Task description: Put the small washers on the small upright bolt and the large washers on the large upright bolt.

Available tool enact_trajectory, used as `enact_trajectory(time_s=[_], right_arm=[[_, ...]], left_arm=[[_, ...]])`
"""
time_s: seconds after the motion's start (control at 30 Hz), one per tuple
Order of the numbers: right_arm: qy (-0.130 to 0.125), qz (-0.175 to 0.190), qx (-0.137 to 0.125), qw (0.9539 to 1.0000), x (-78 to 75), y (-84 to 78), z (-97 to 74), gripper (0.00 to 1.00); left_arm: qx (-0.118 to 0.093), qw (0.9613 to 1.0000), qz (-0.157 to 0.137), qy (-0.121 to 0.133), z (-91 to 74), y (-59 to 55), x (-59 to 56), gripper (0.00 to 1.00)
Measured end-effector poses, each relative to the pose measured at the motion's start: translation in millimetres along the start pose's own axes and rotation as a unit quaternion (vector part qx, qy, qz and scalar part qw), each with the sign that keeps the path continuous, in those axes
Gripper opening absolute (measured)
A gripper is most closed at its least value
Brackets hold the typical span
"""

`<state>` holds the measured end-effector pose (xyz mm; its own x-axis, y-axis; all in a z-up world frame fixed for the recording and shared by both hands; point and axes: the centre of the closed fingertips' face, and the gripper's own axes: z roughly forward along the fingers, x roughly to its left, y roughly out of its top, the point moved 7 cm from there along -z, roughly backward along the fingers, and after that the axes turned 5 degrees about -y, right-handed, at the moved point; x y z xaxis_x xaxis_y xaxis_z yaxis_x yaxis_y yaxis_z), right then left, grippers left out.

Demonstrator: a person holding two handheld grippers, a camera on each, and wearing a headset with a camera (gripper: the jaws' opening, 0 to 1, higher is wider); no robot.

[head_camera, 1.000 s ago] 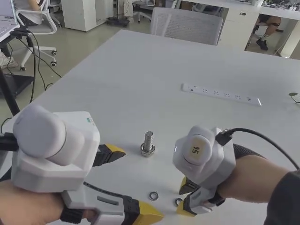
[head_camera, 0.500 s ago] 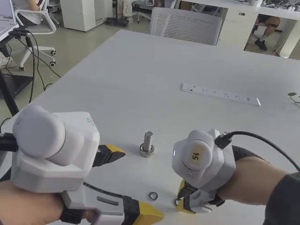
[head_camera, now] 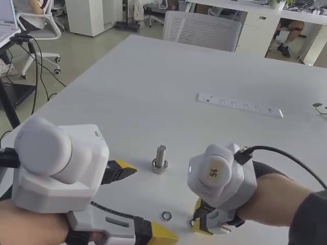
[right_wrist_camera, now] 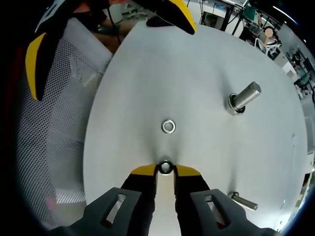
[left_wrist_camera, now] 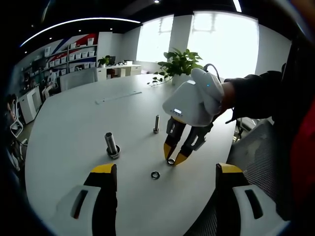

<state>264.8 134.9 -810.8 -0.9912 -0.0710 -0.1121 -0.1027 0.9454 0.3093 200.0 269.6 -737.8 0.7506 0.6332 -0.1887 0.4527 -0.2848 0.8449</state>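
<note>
Jaws of my right gripper (right_wrist_camera: 166, 170) pinched a washer (right_wrist_camera: 166, 166), left gripper (head_camera: 143, 202) gaped empty, and that thin washer could slip out.

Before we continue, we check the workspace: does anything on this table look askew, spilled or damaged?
Nothing stands out. The large bolt and small bolt both stand upright, a loose washer lies flat on the table, and the right claw pinches a second washer at the tabletop.

Shiny metal washer (right_wrist_camera: 168, 126), metal bolt (right_wrist_camera: 243, 98) — matt white table (head_camera: 153, 76)
</note>
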Motion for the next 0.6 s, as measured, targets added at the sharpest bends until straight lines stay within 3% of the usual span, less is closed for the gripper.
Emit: enact_trajectory(time_s=[0.6], right_arm=[[0.0,0.006,-0.002,1.0,1.0,0.5,1.1,0.14]], left_arm=[[-0.002,1.0,0.001,-0.002,-0.7,-0.2,-0.7,0.82]])
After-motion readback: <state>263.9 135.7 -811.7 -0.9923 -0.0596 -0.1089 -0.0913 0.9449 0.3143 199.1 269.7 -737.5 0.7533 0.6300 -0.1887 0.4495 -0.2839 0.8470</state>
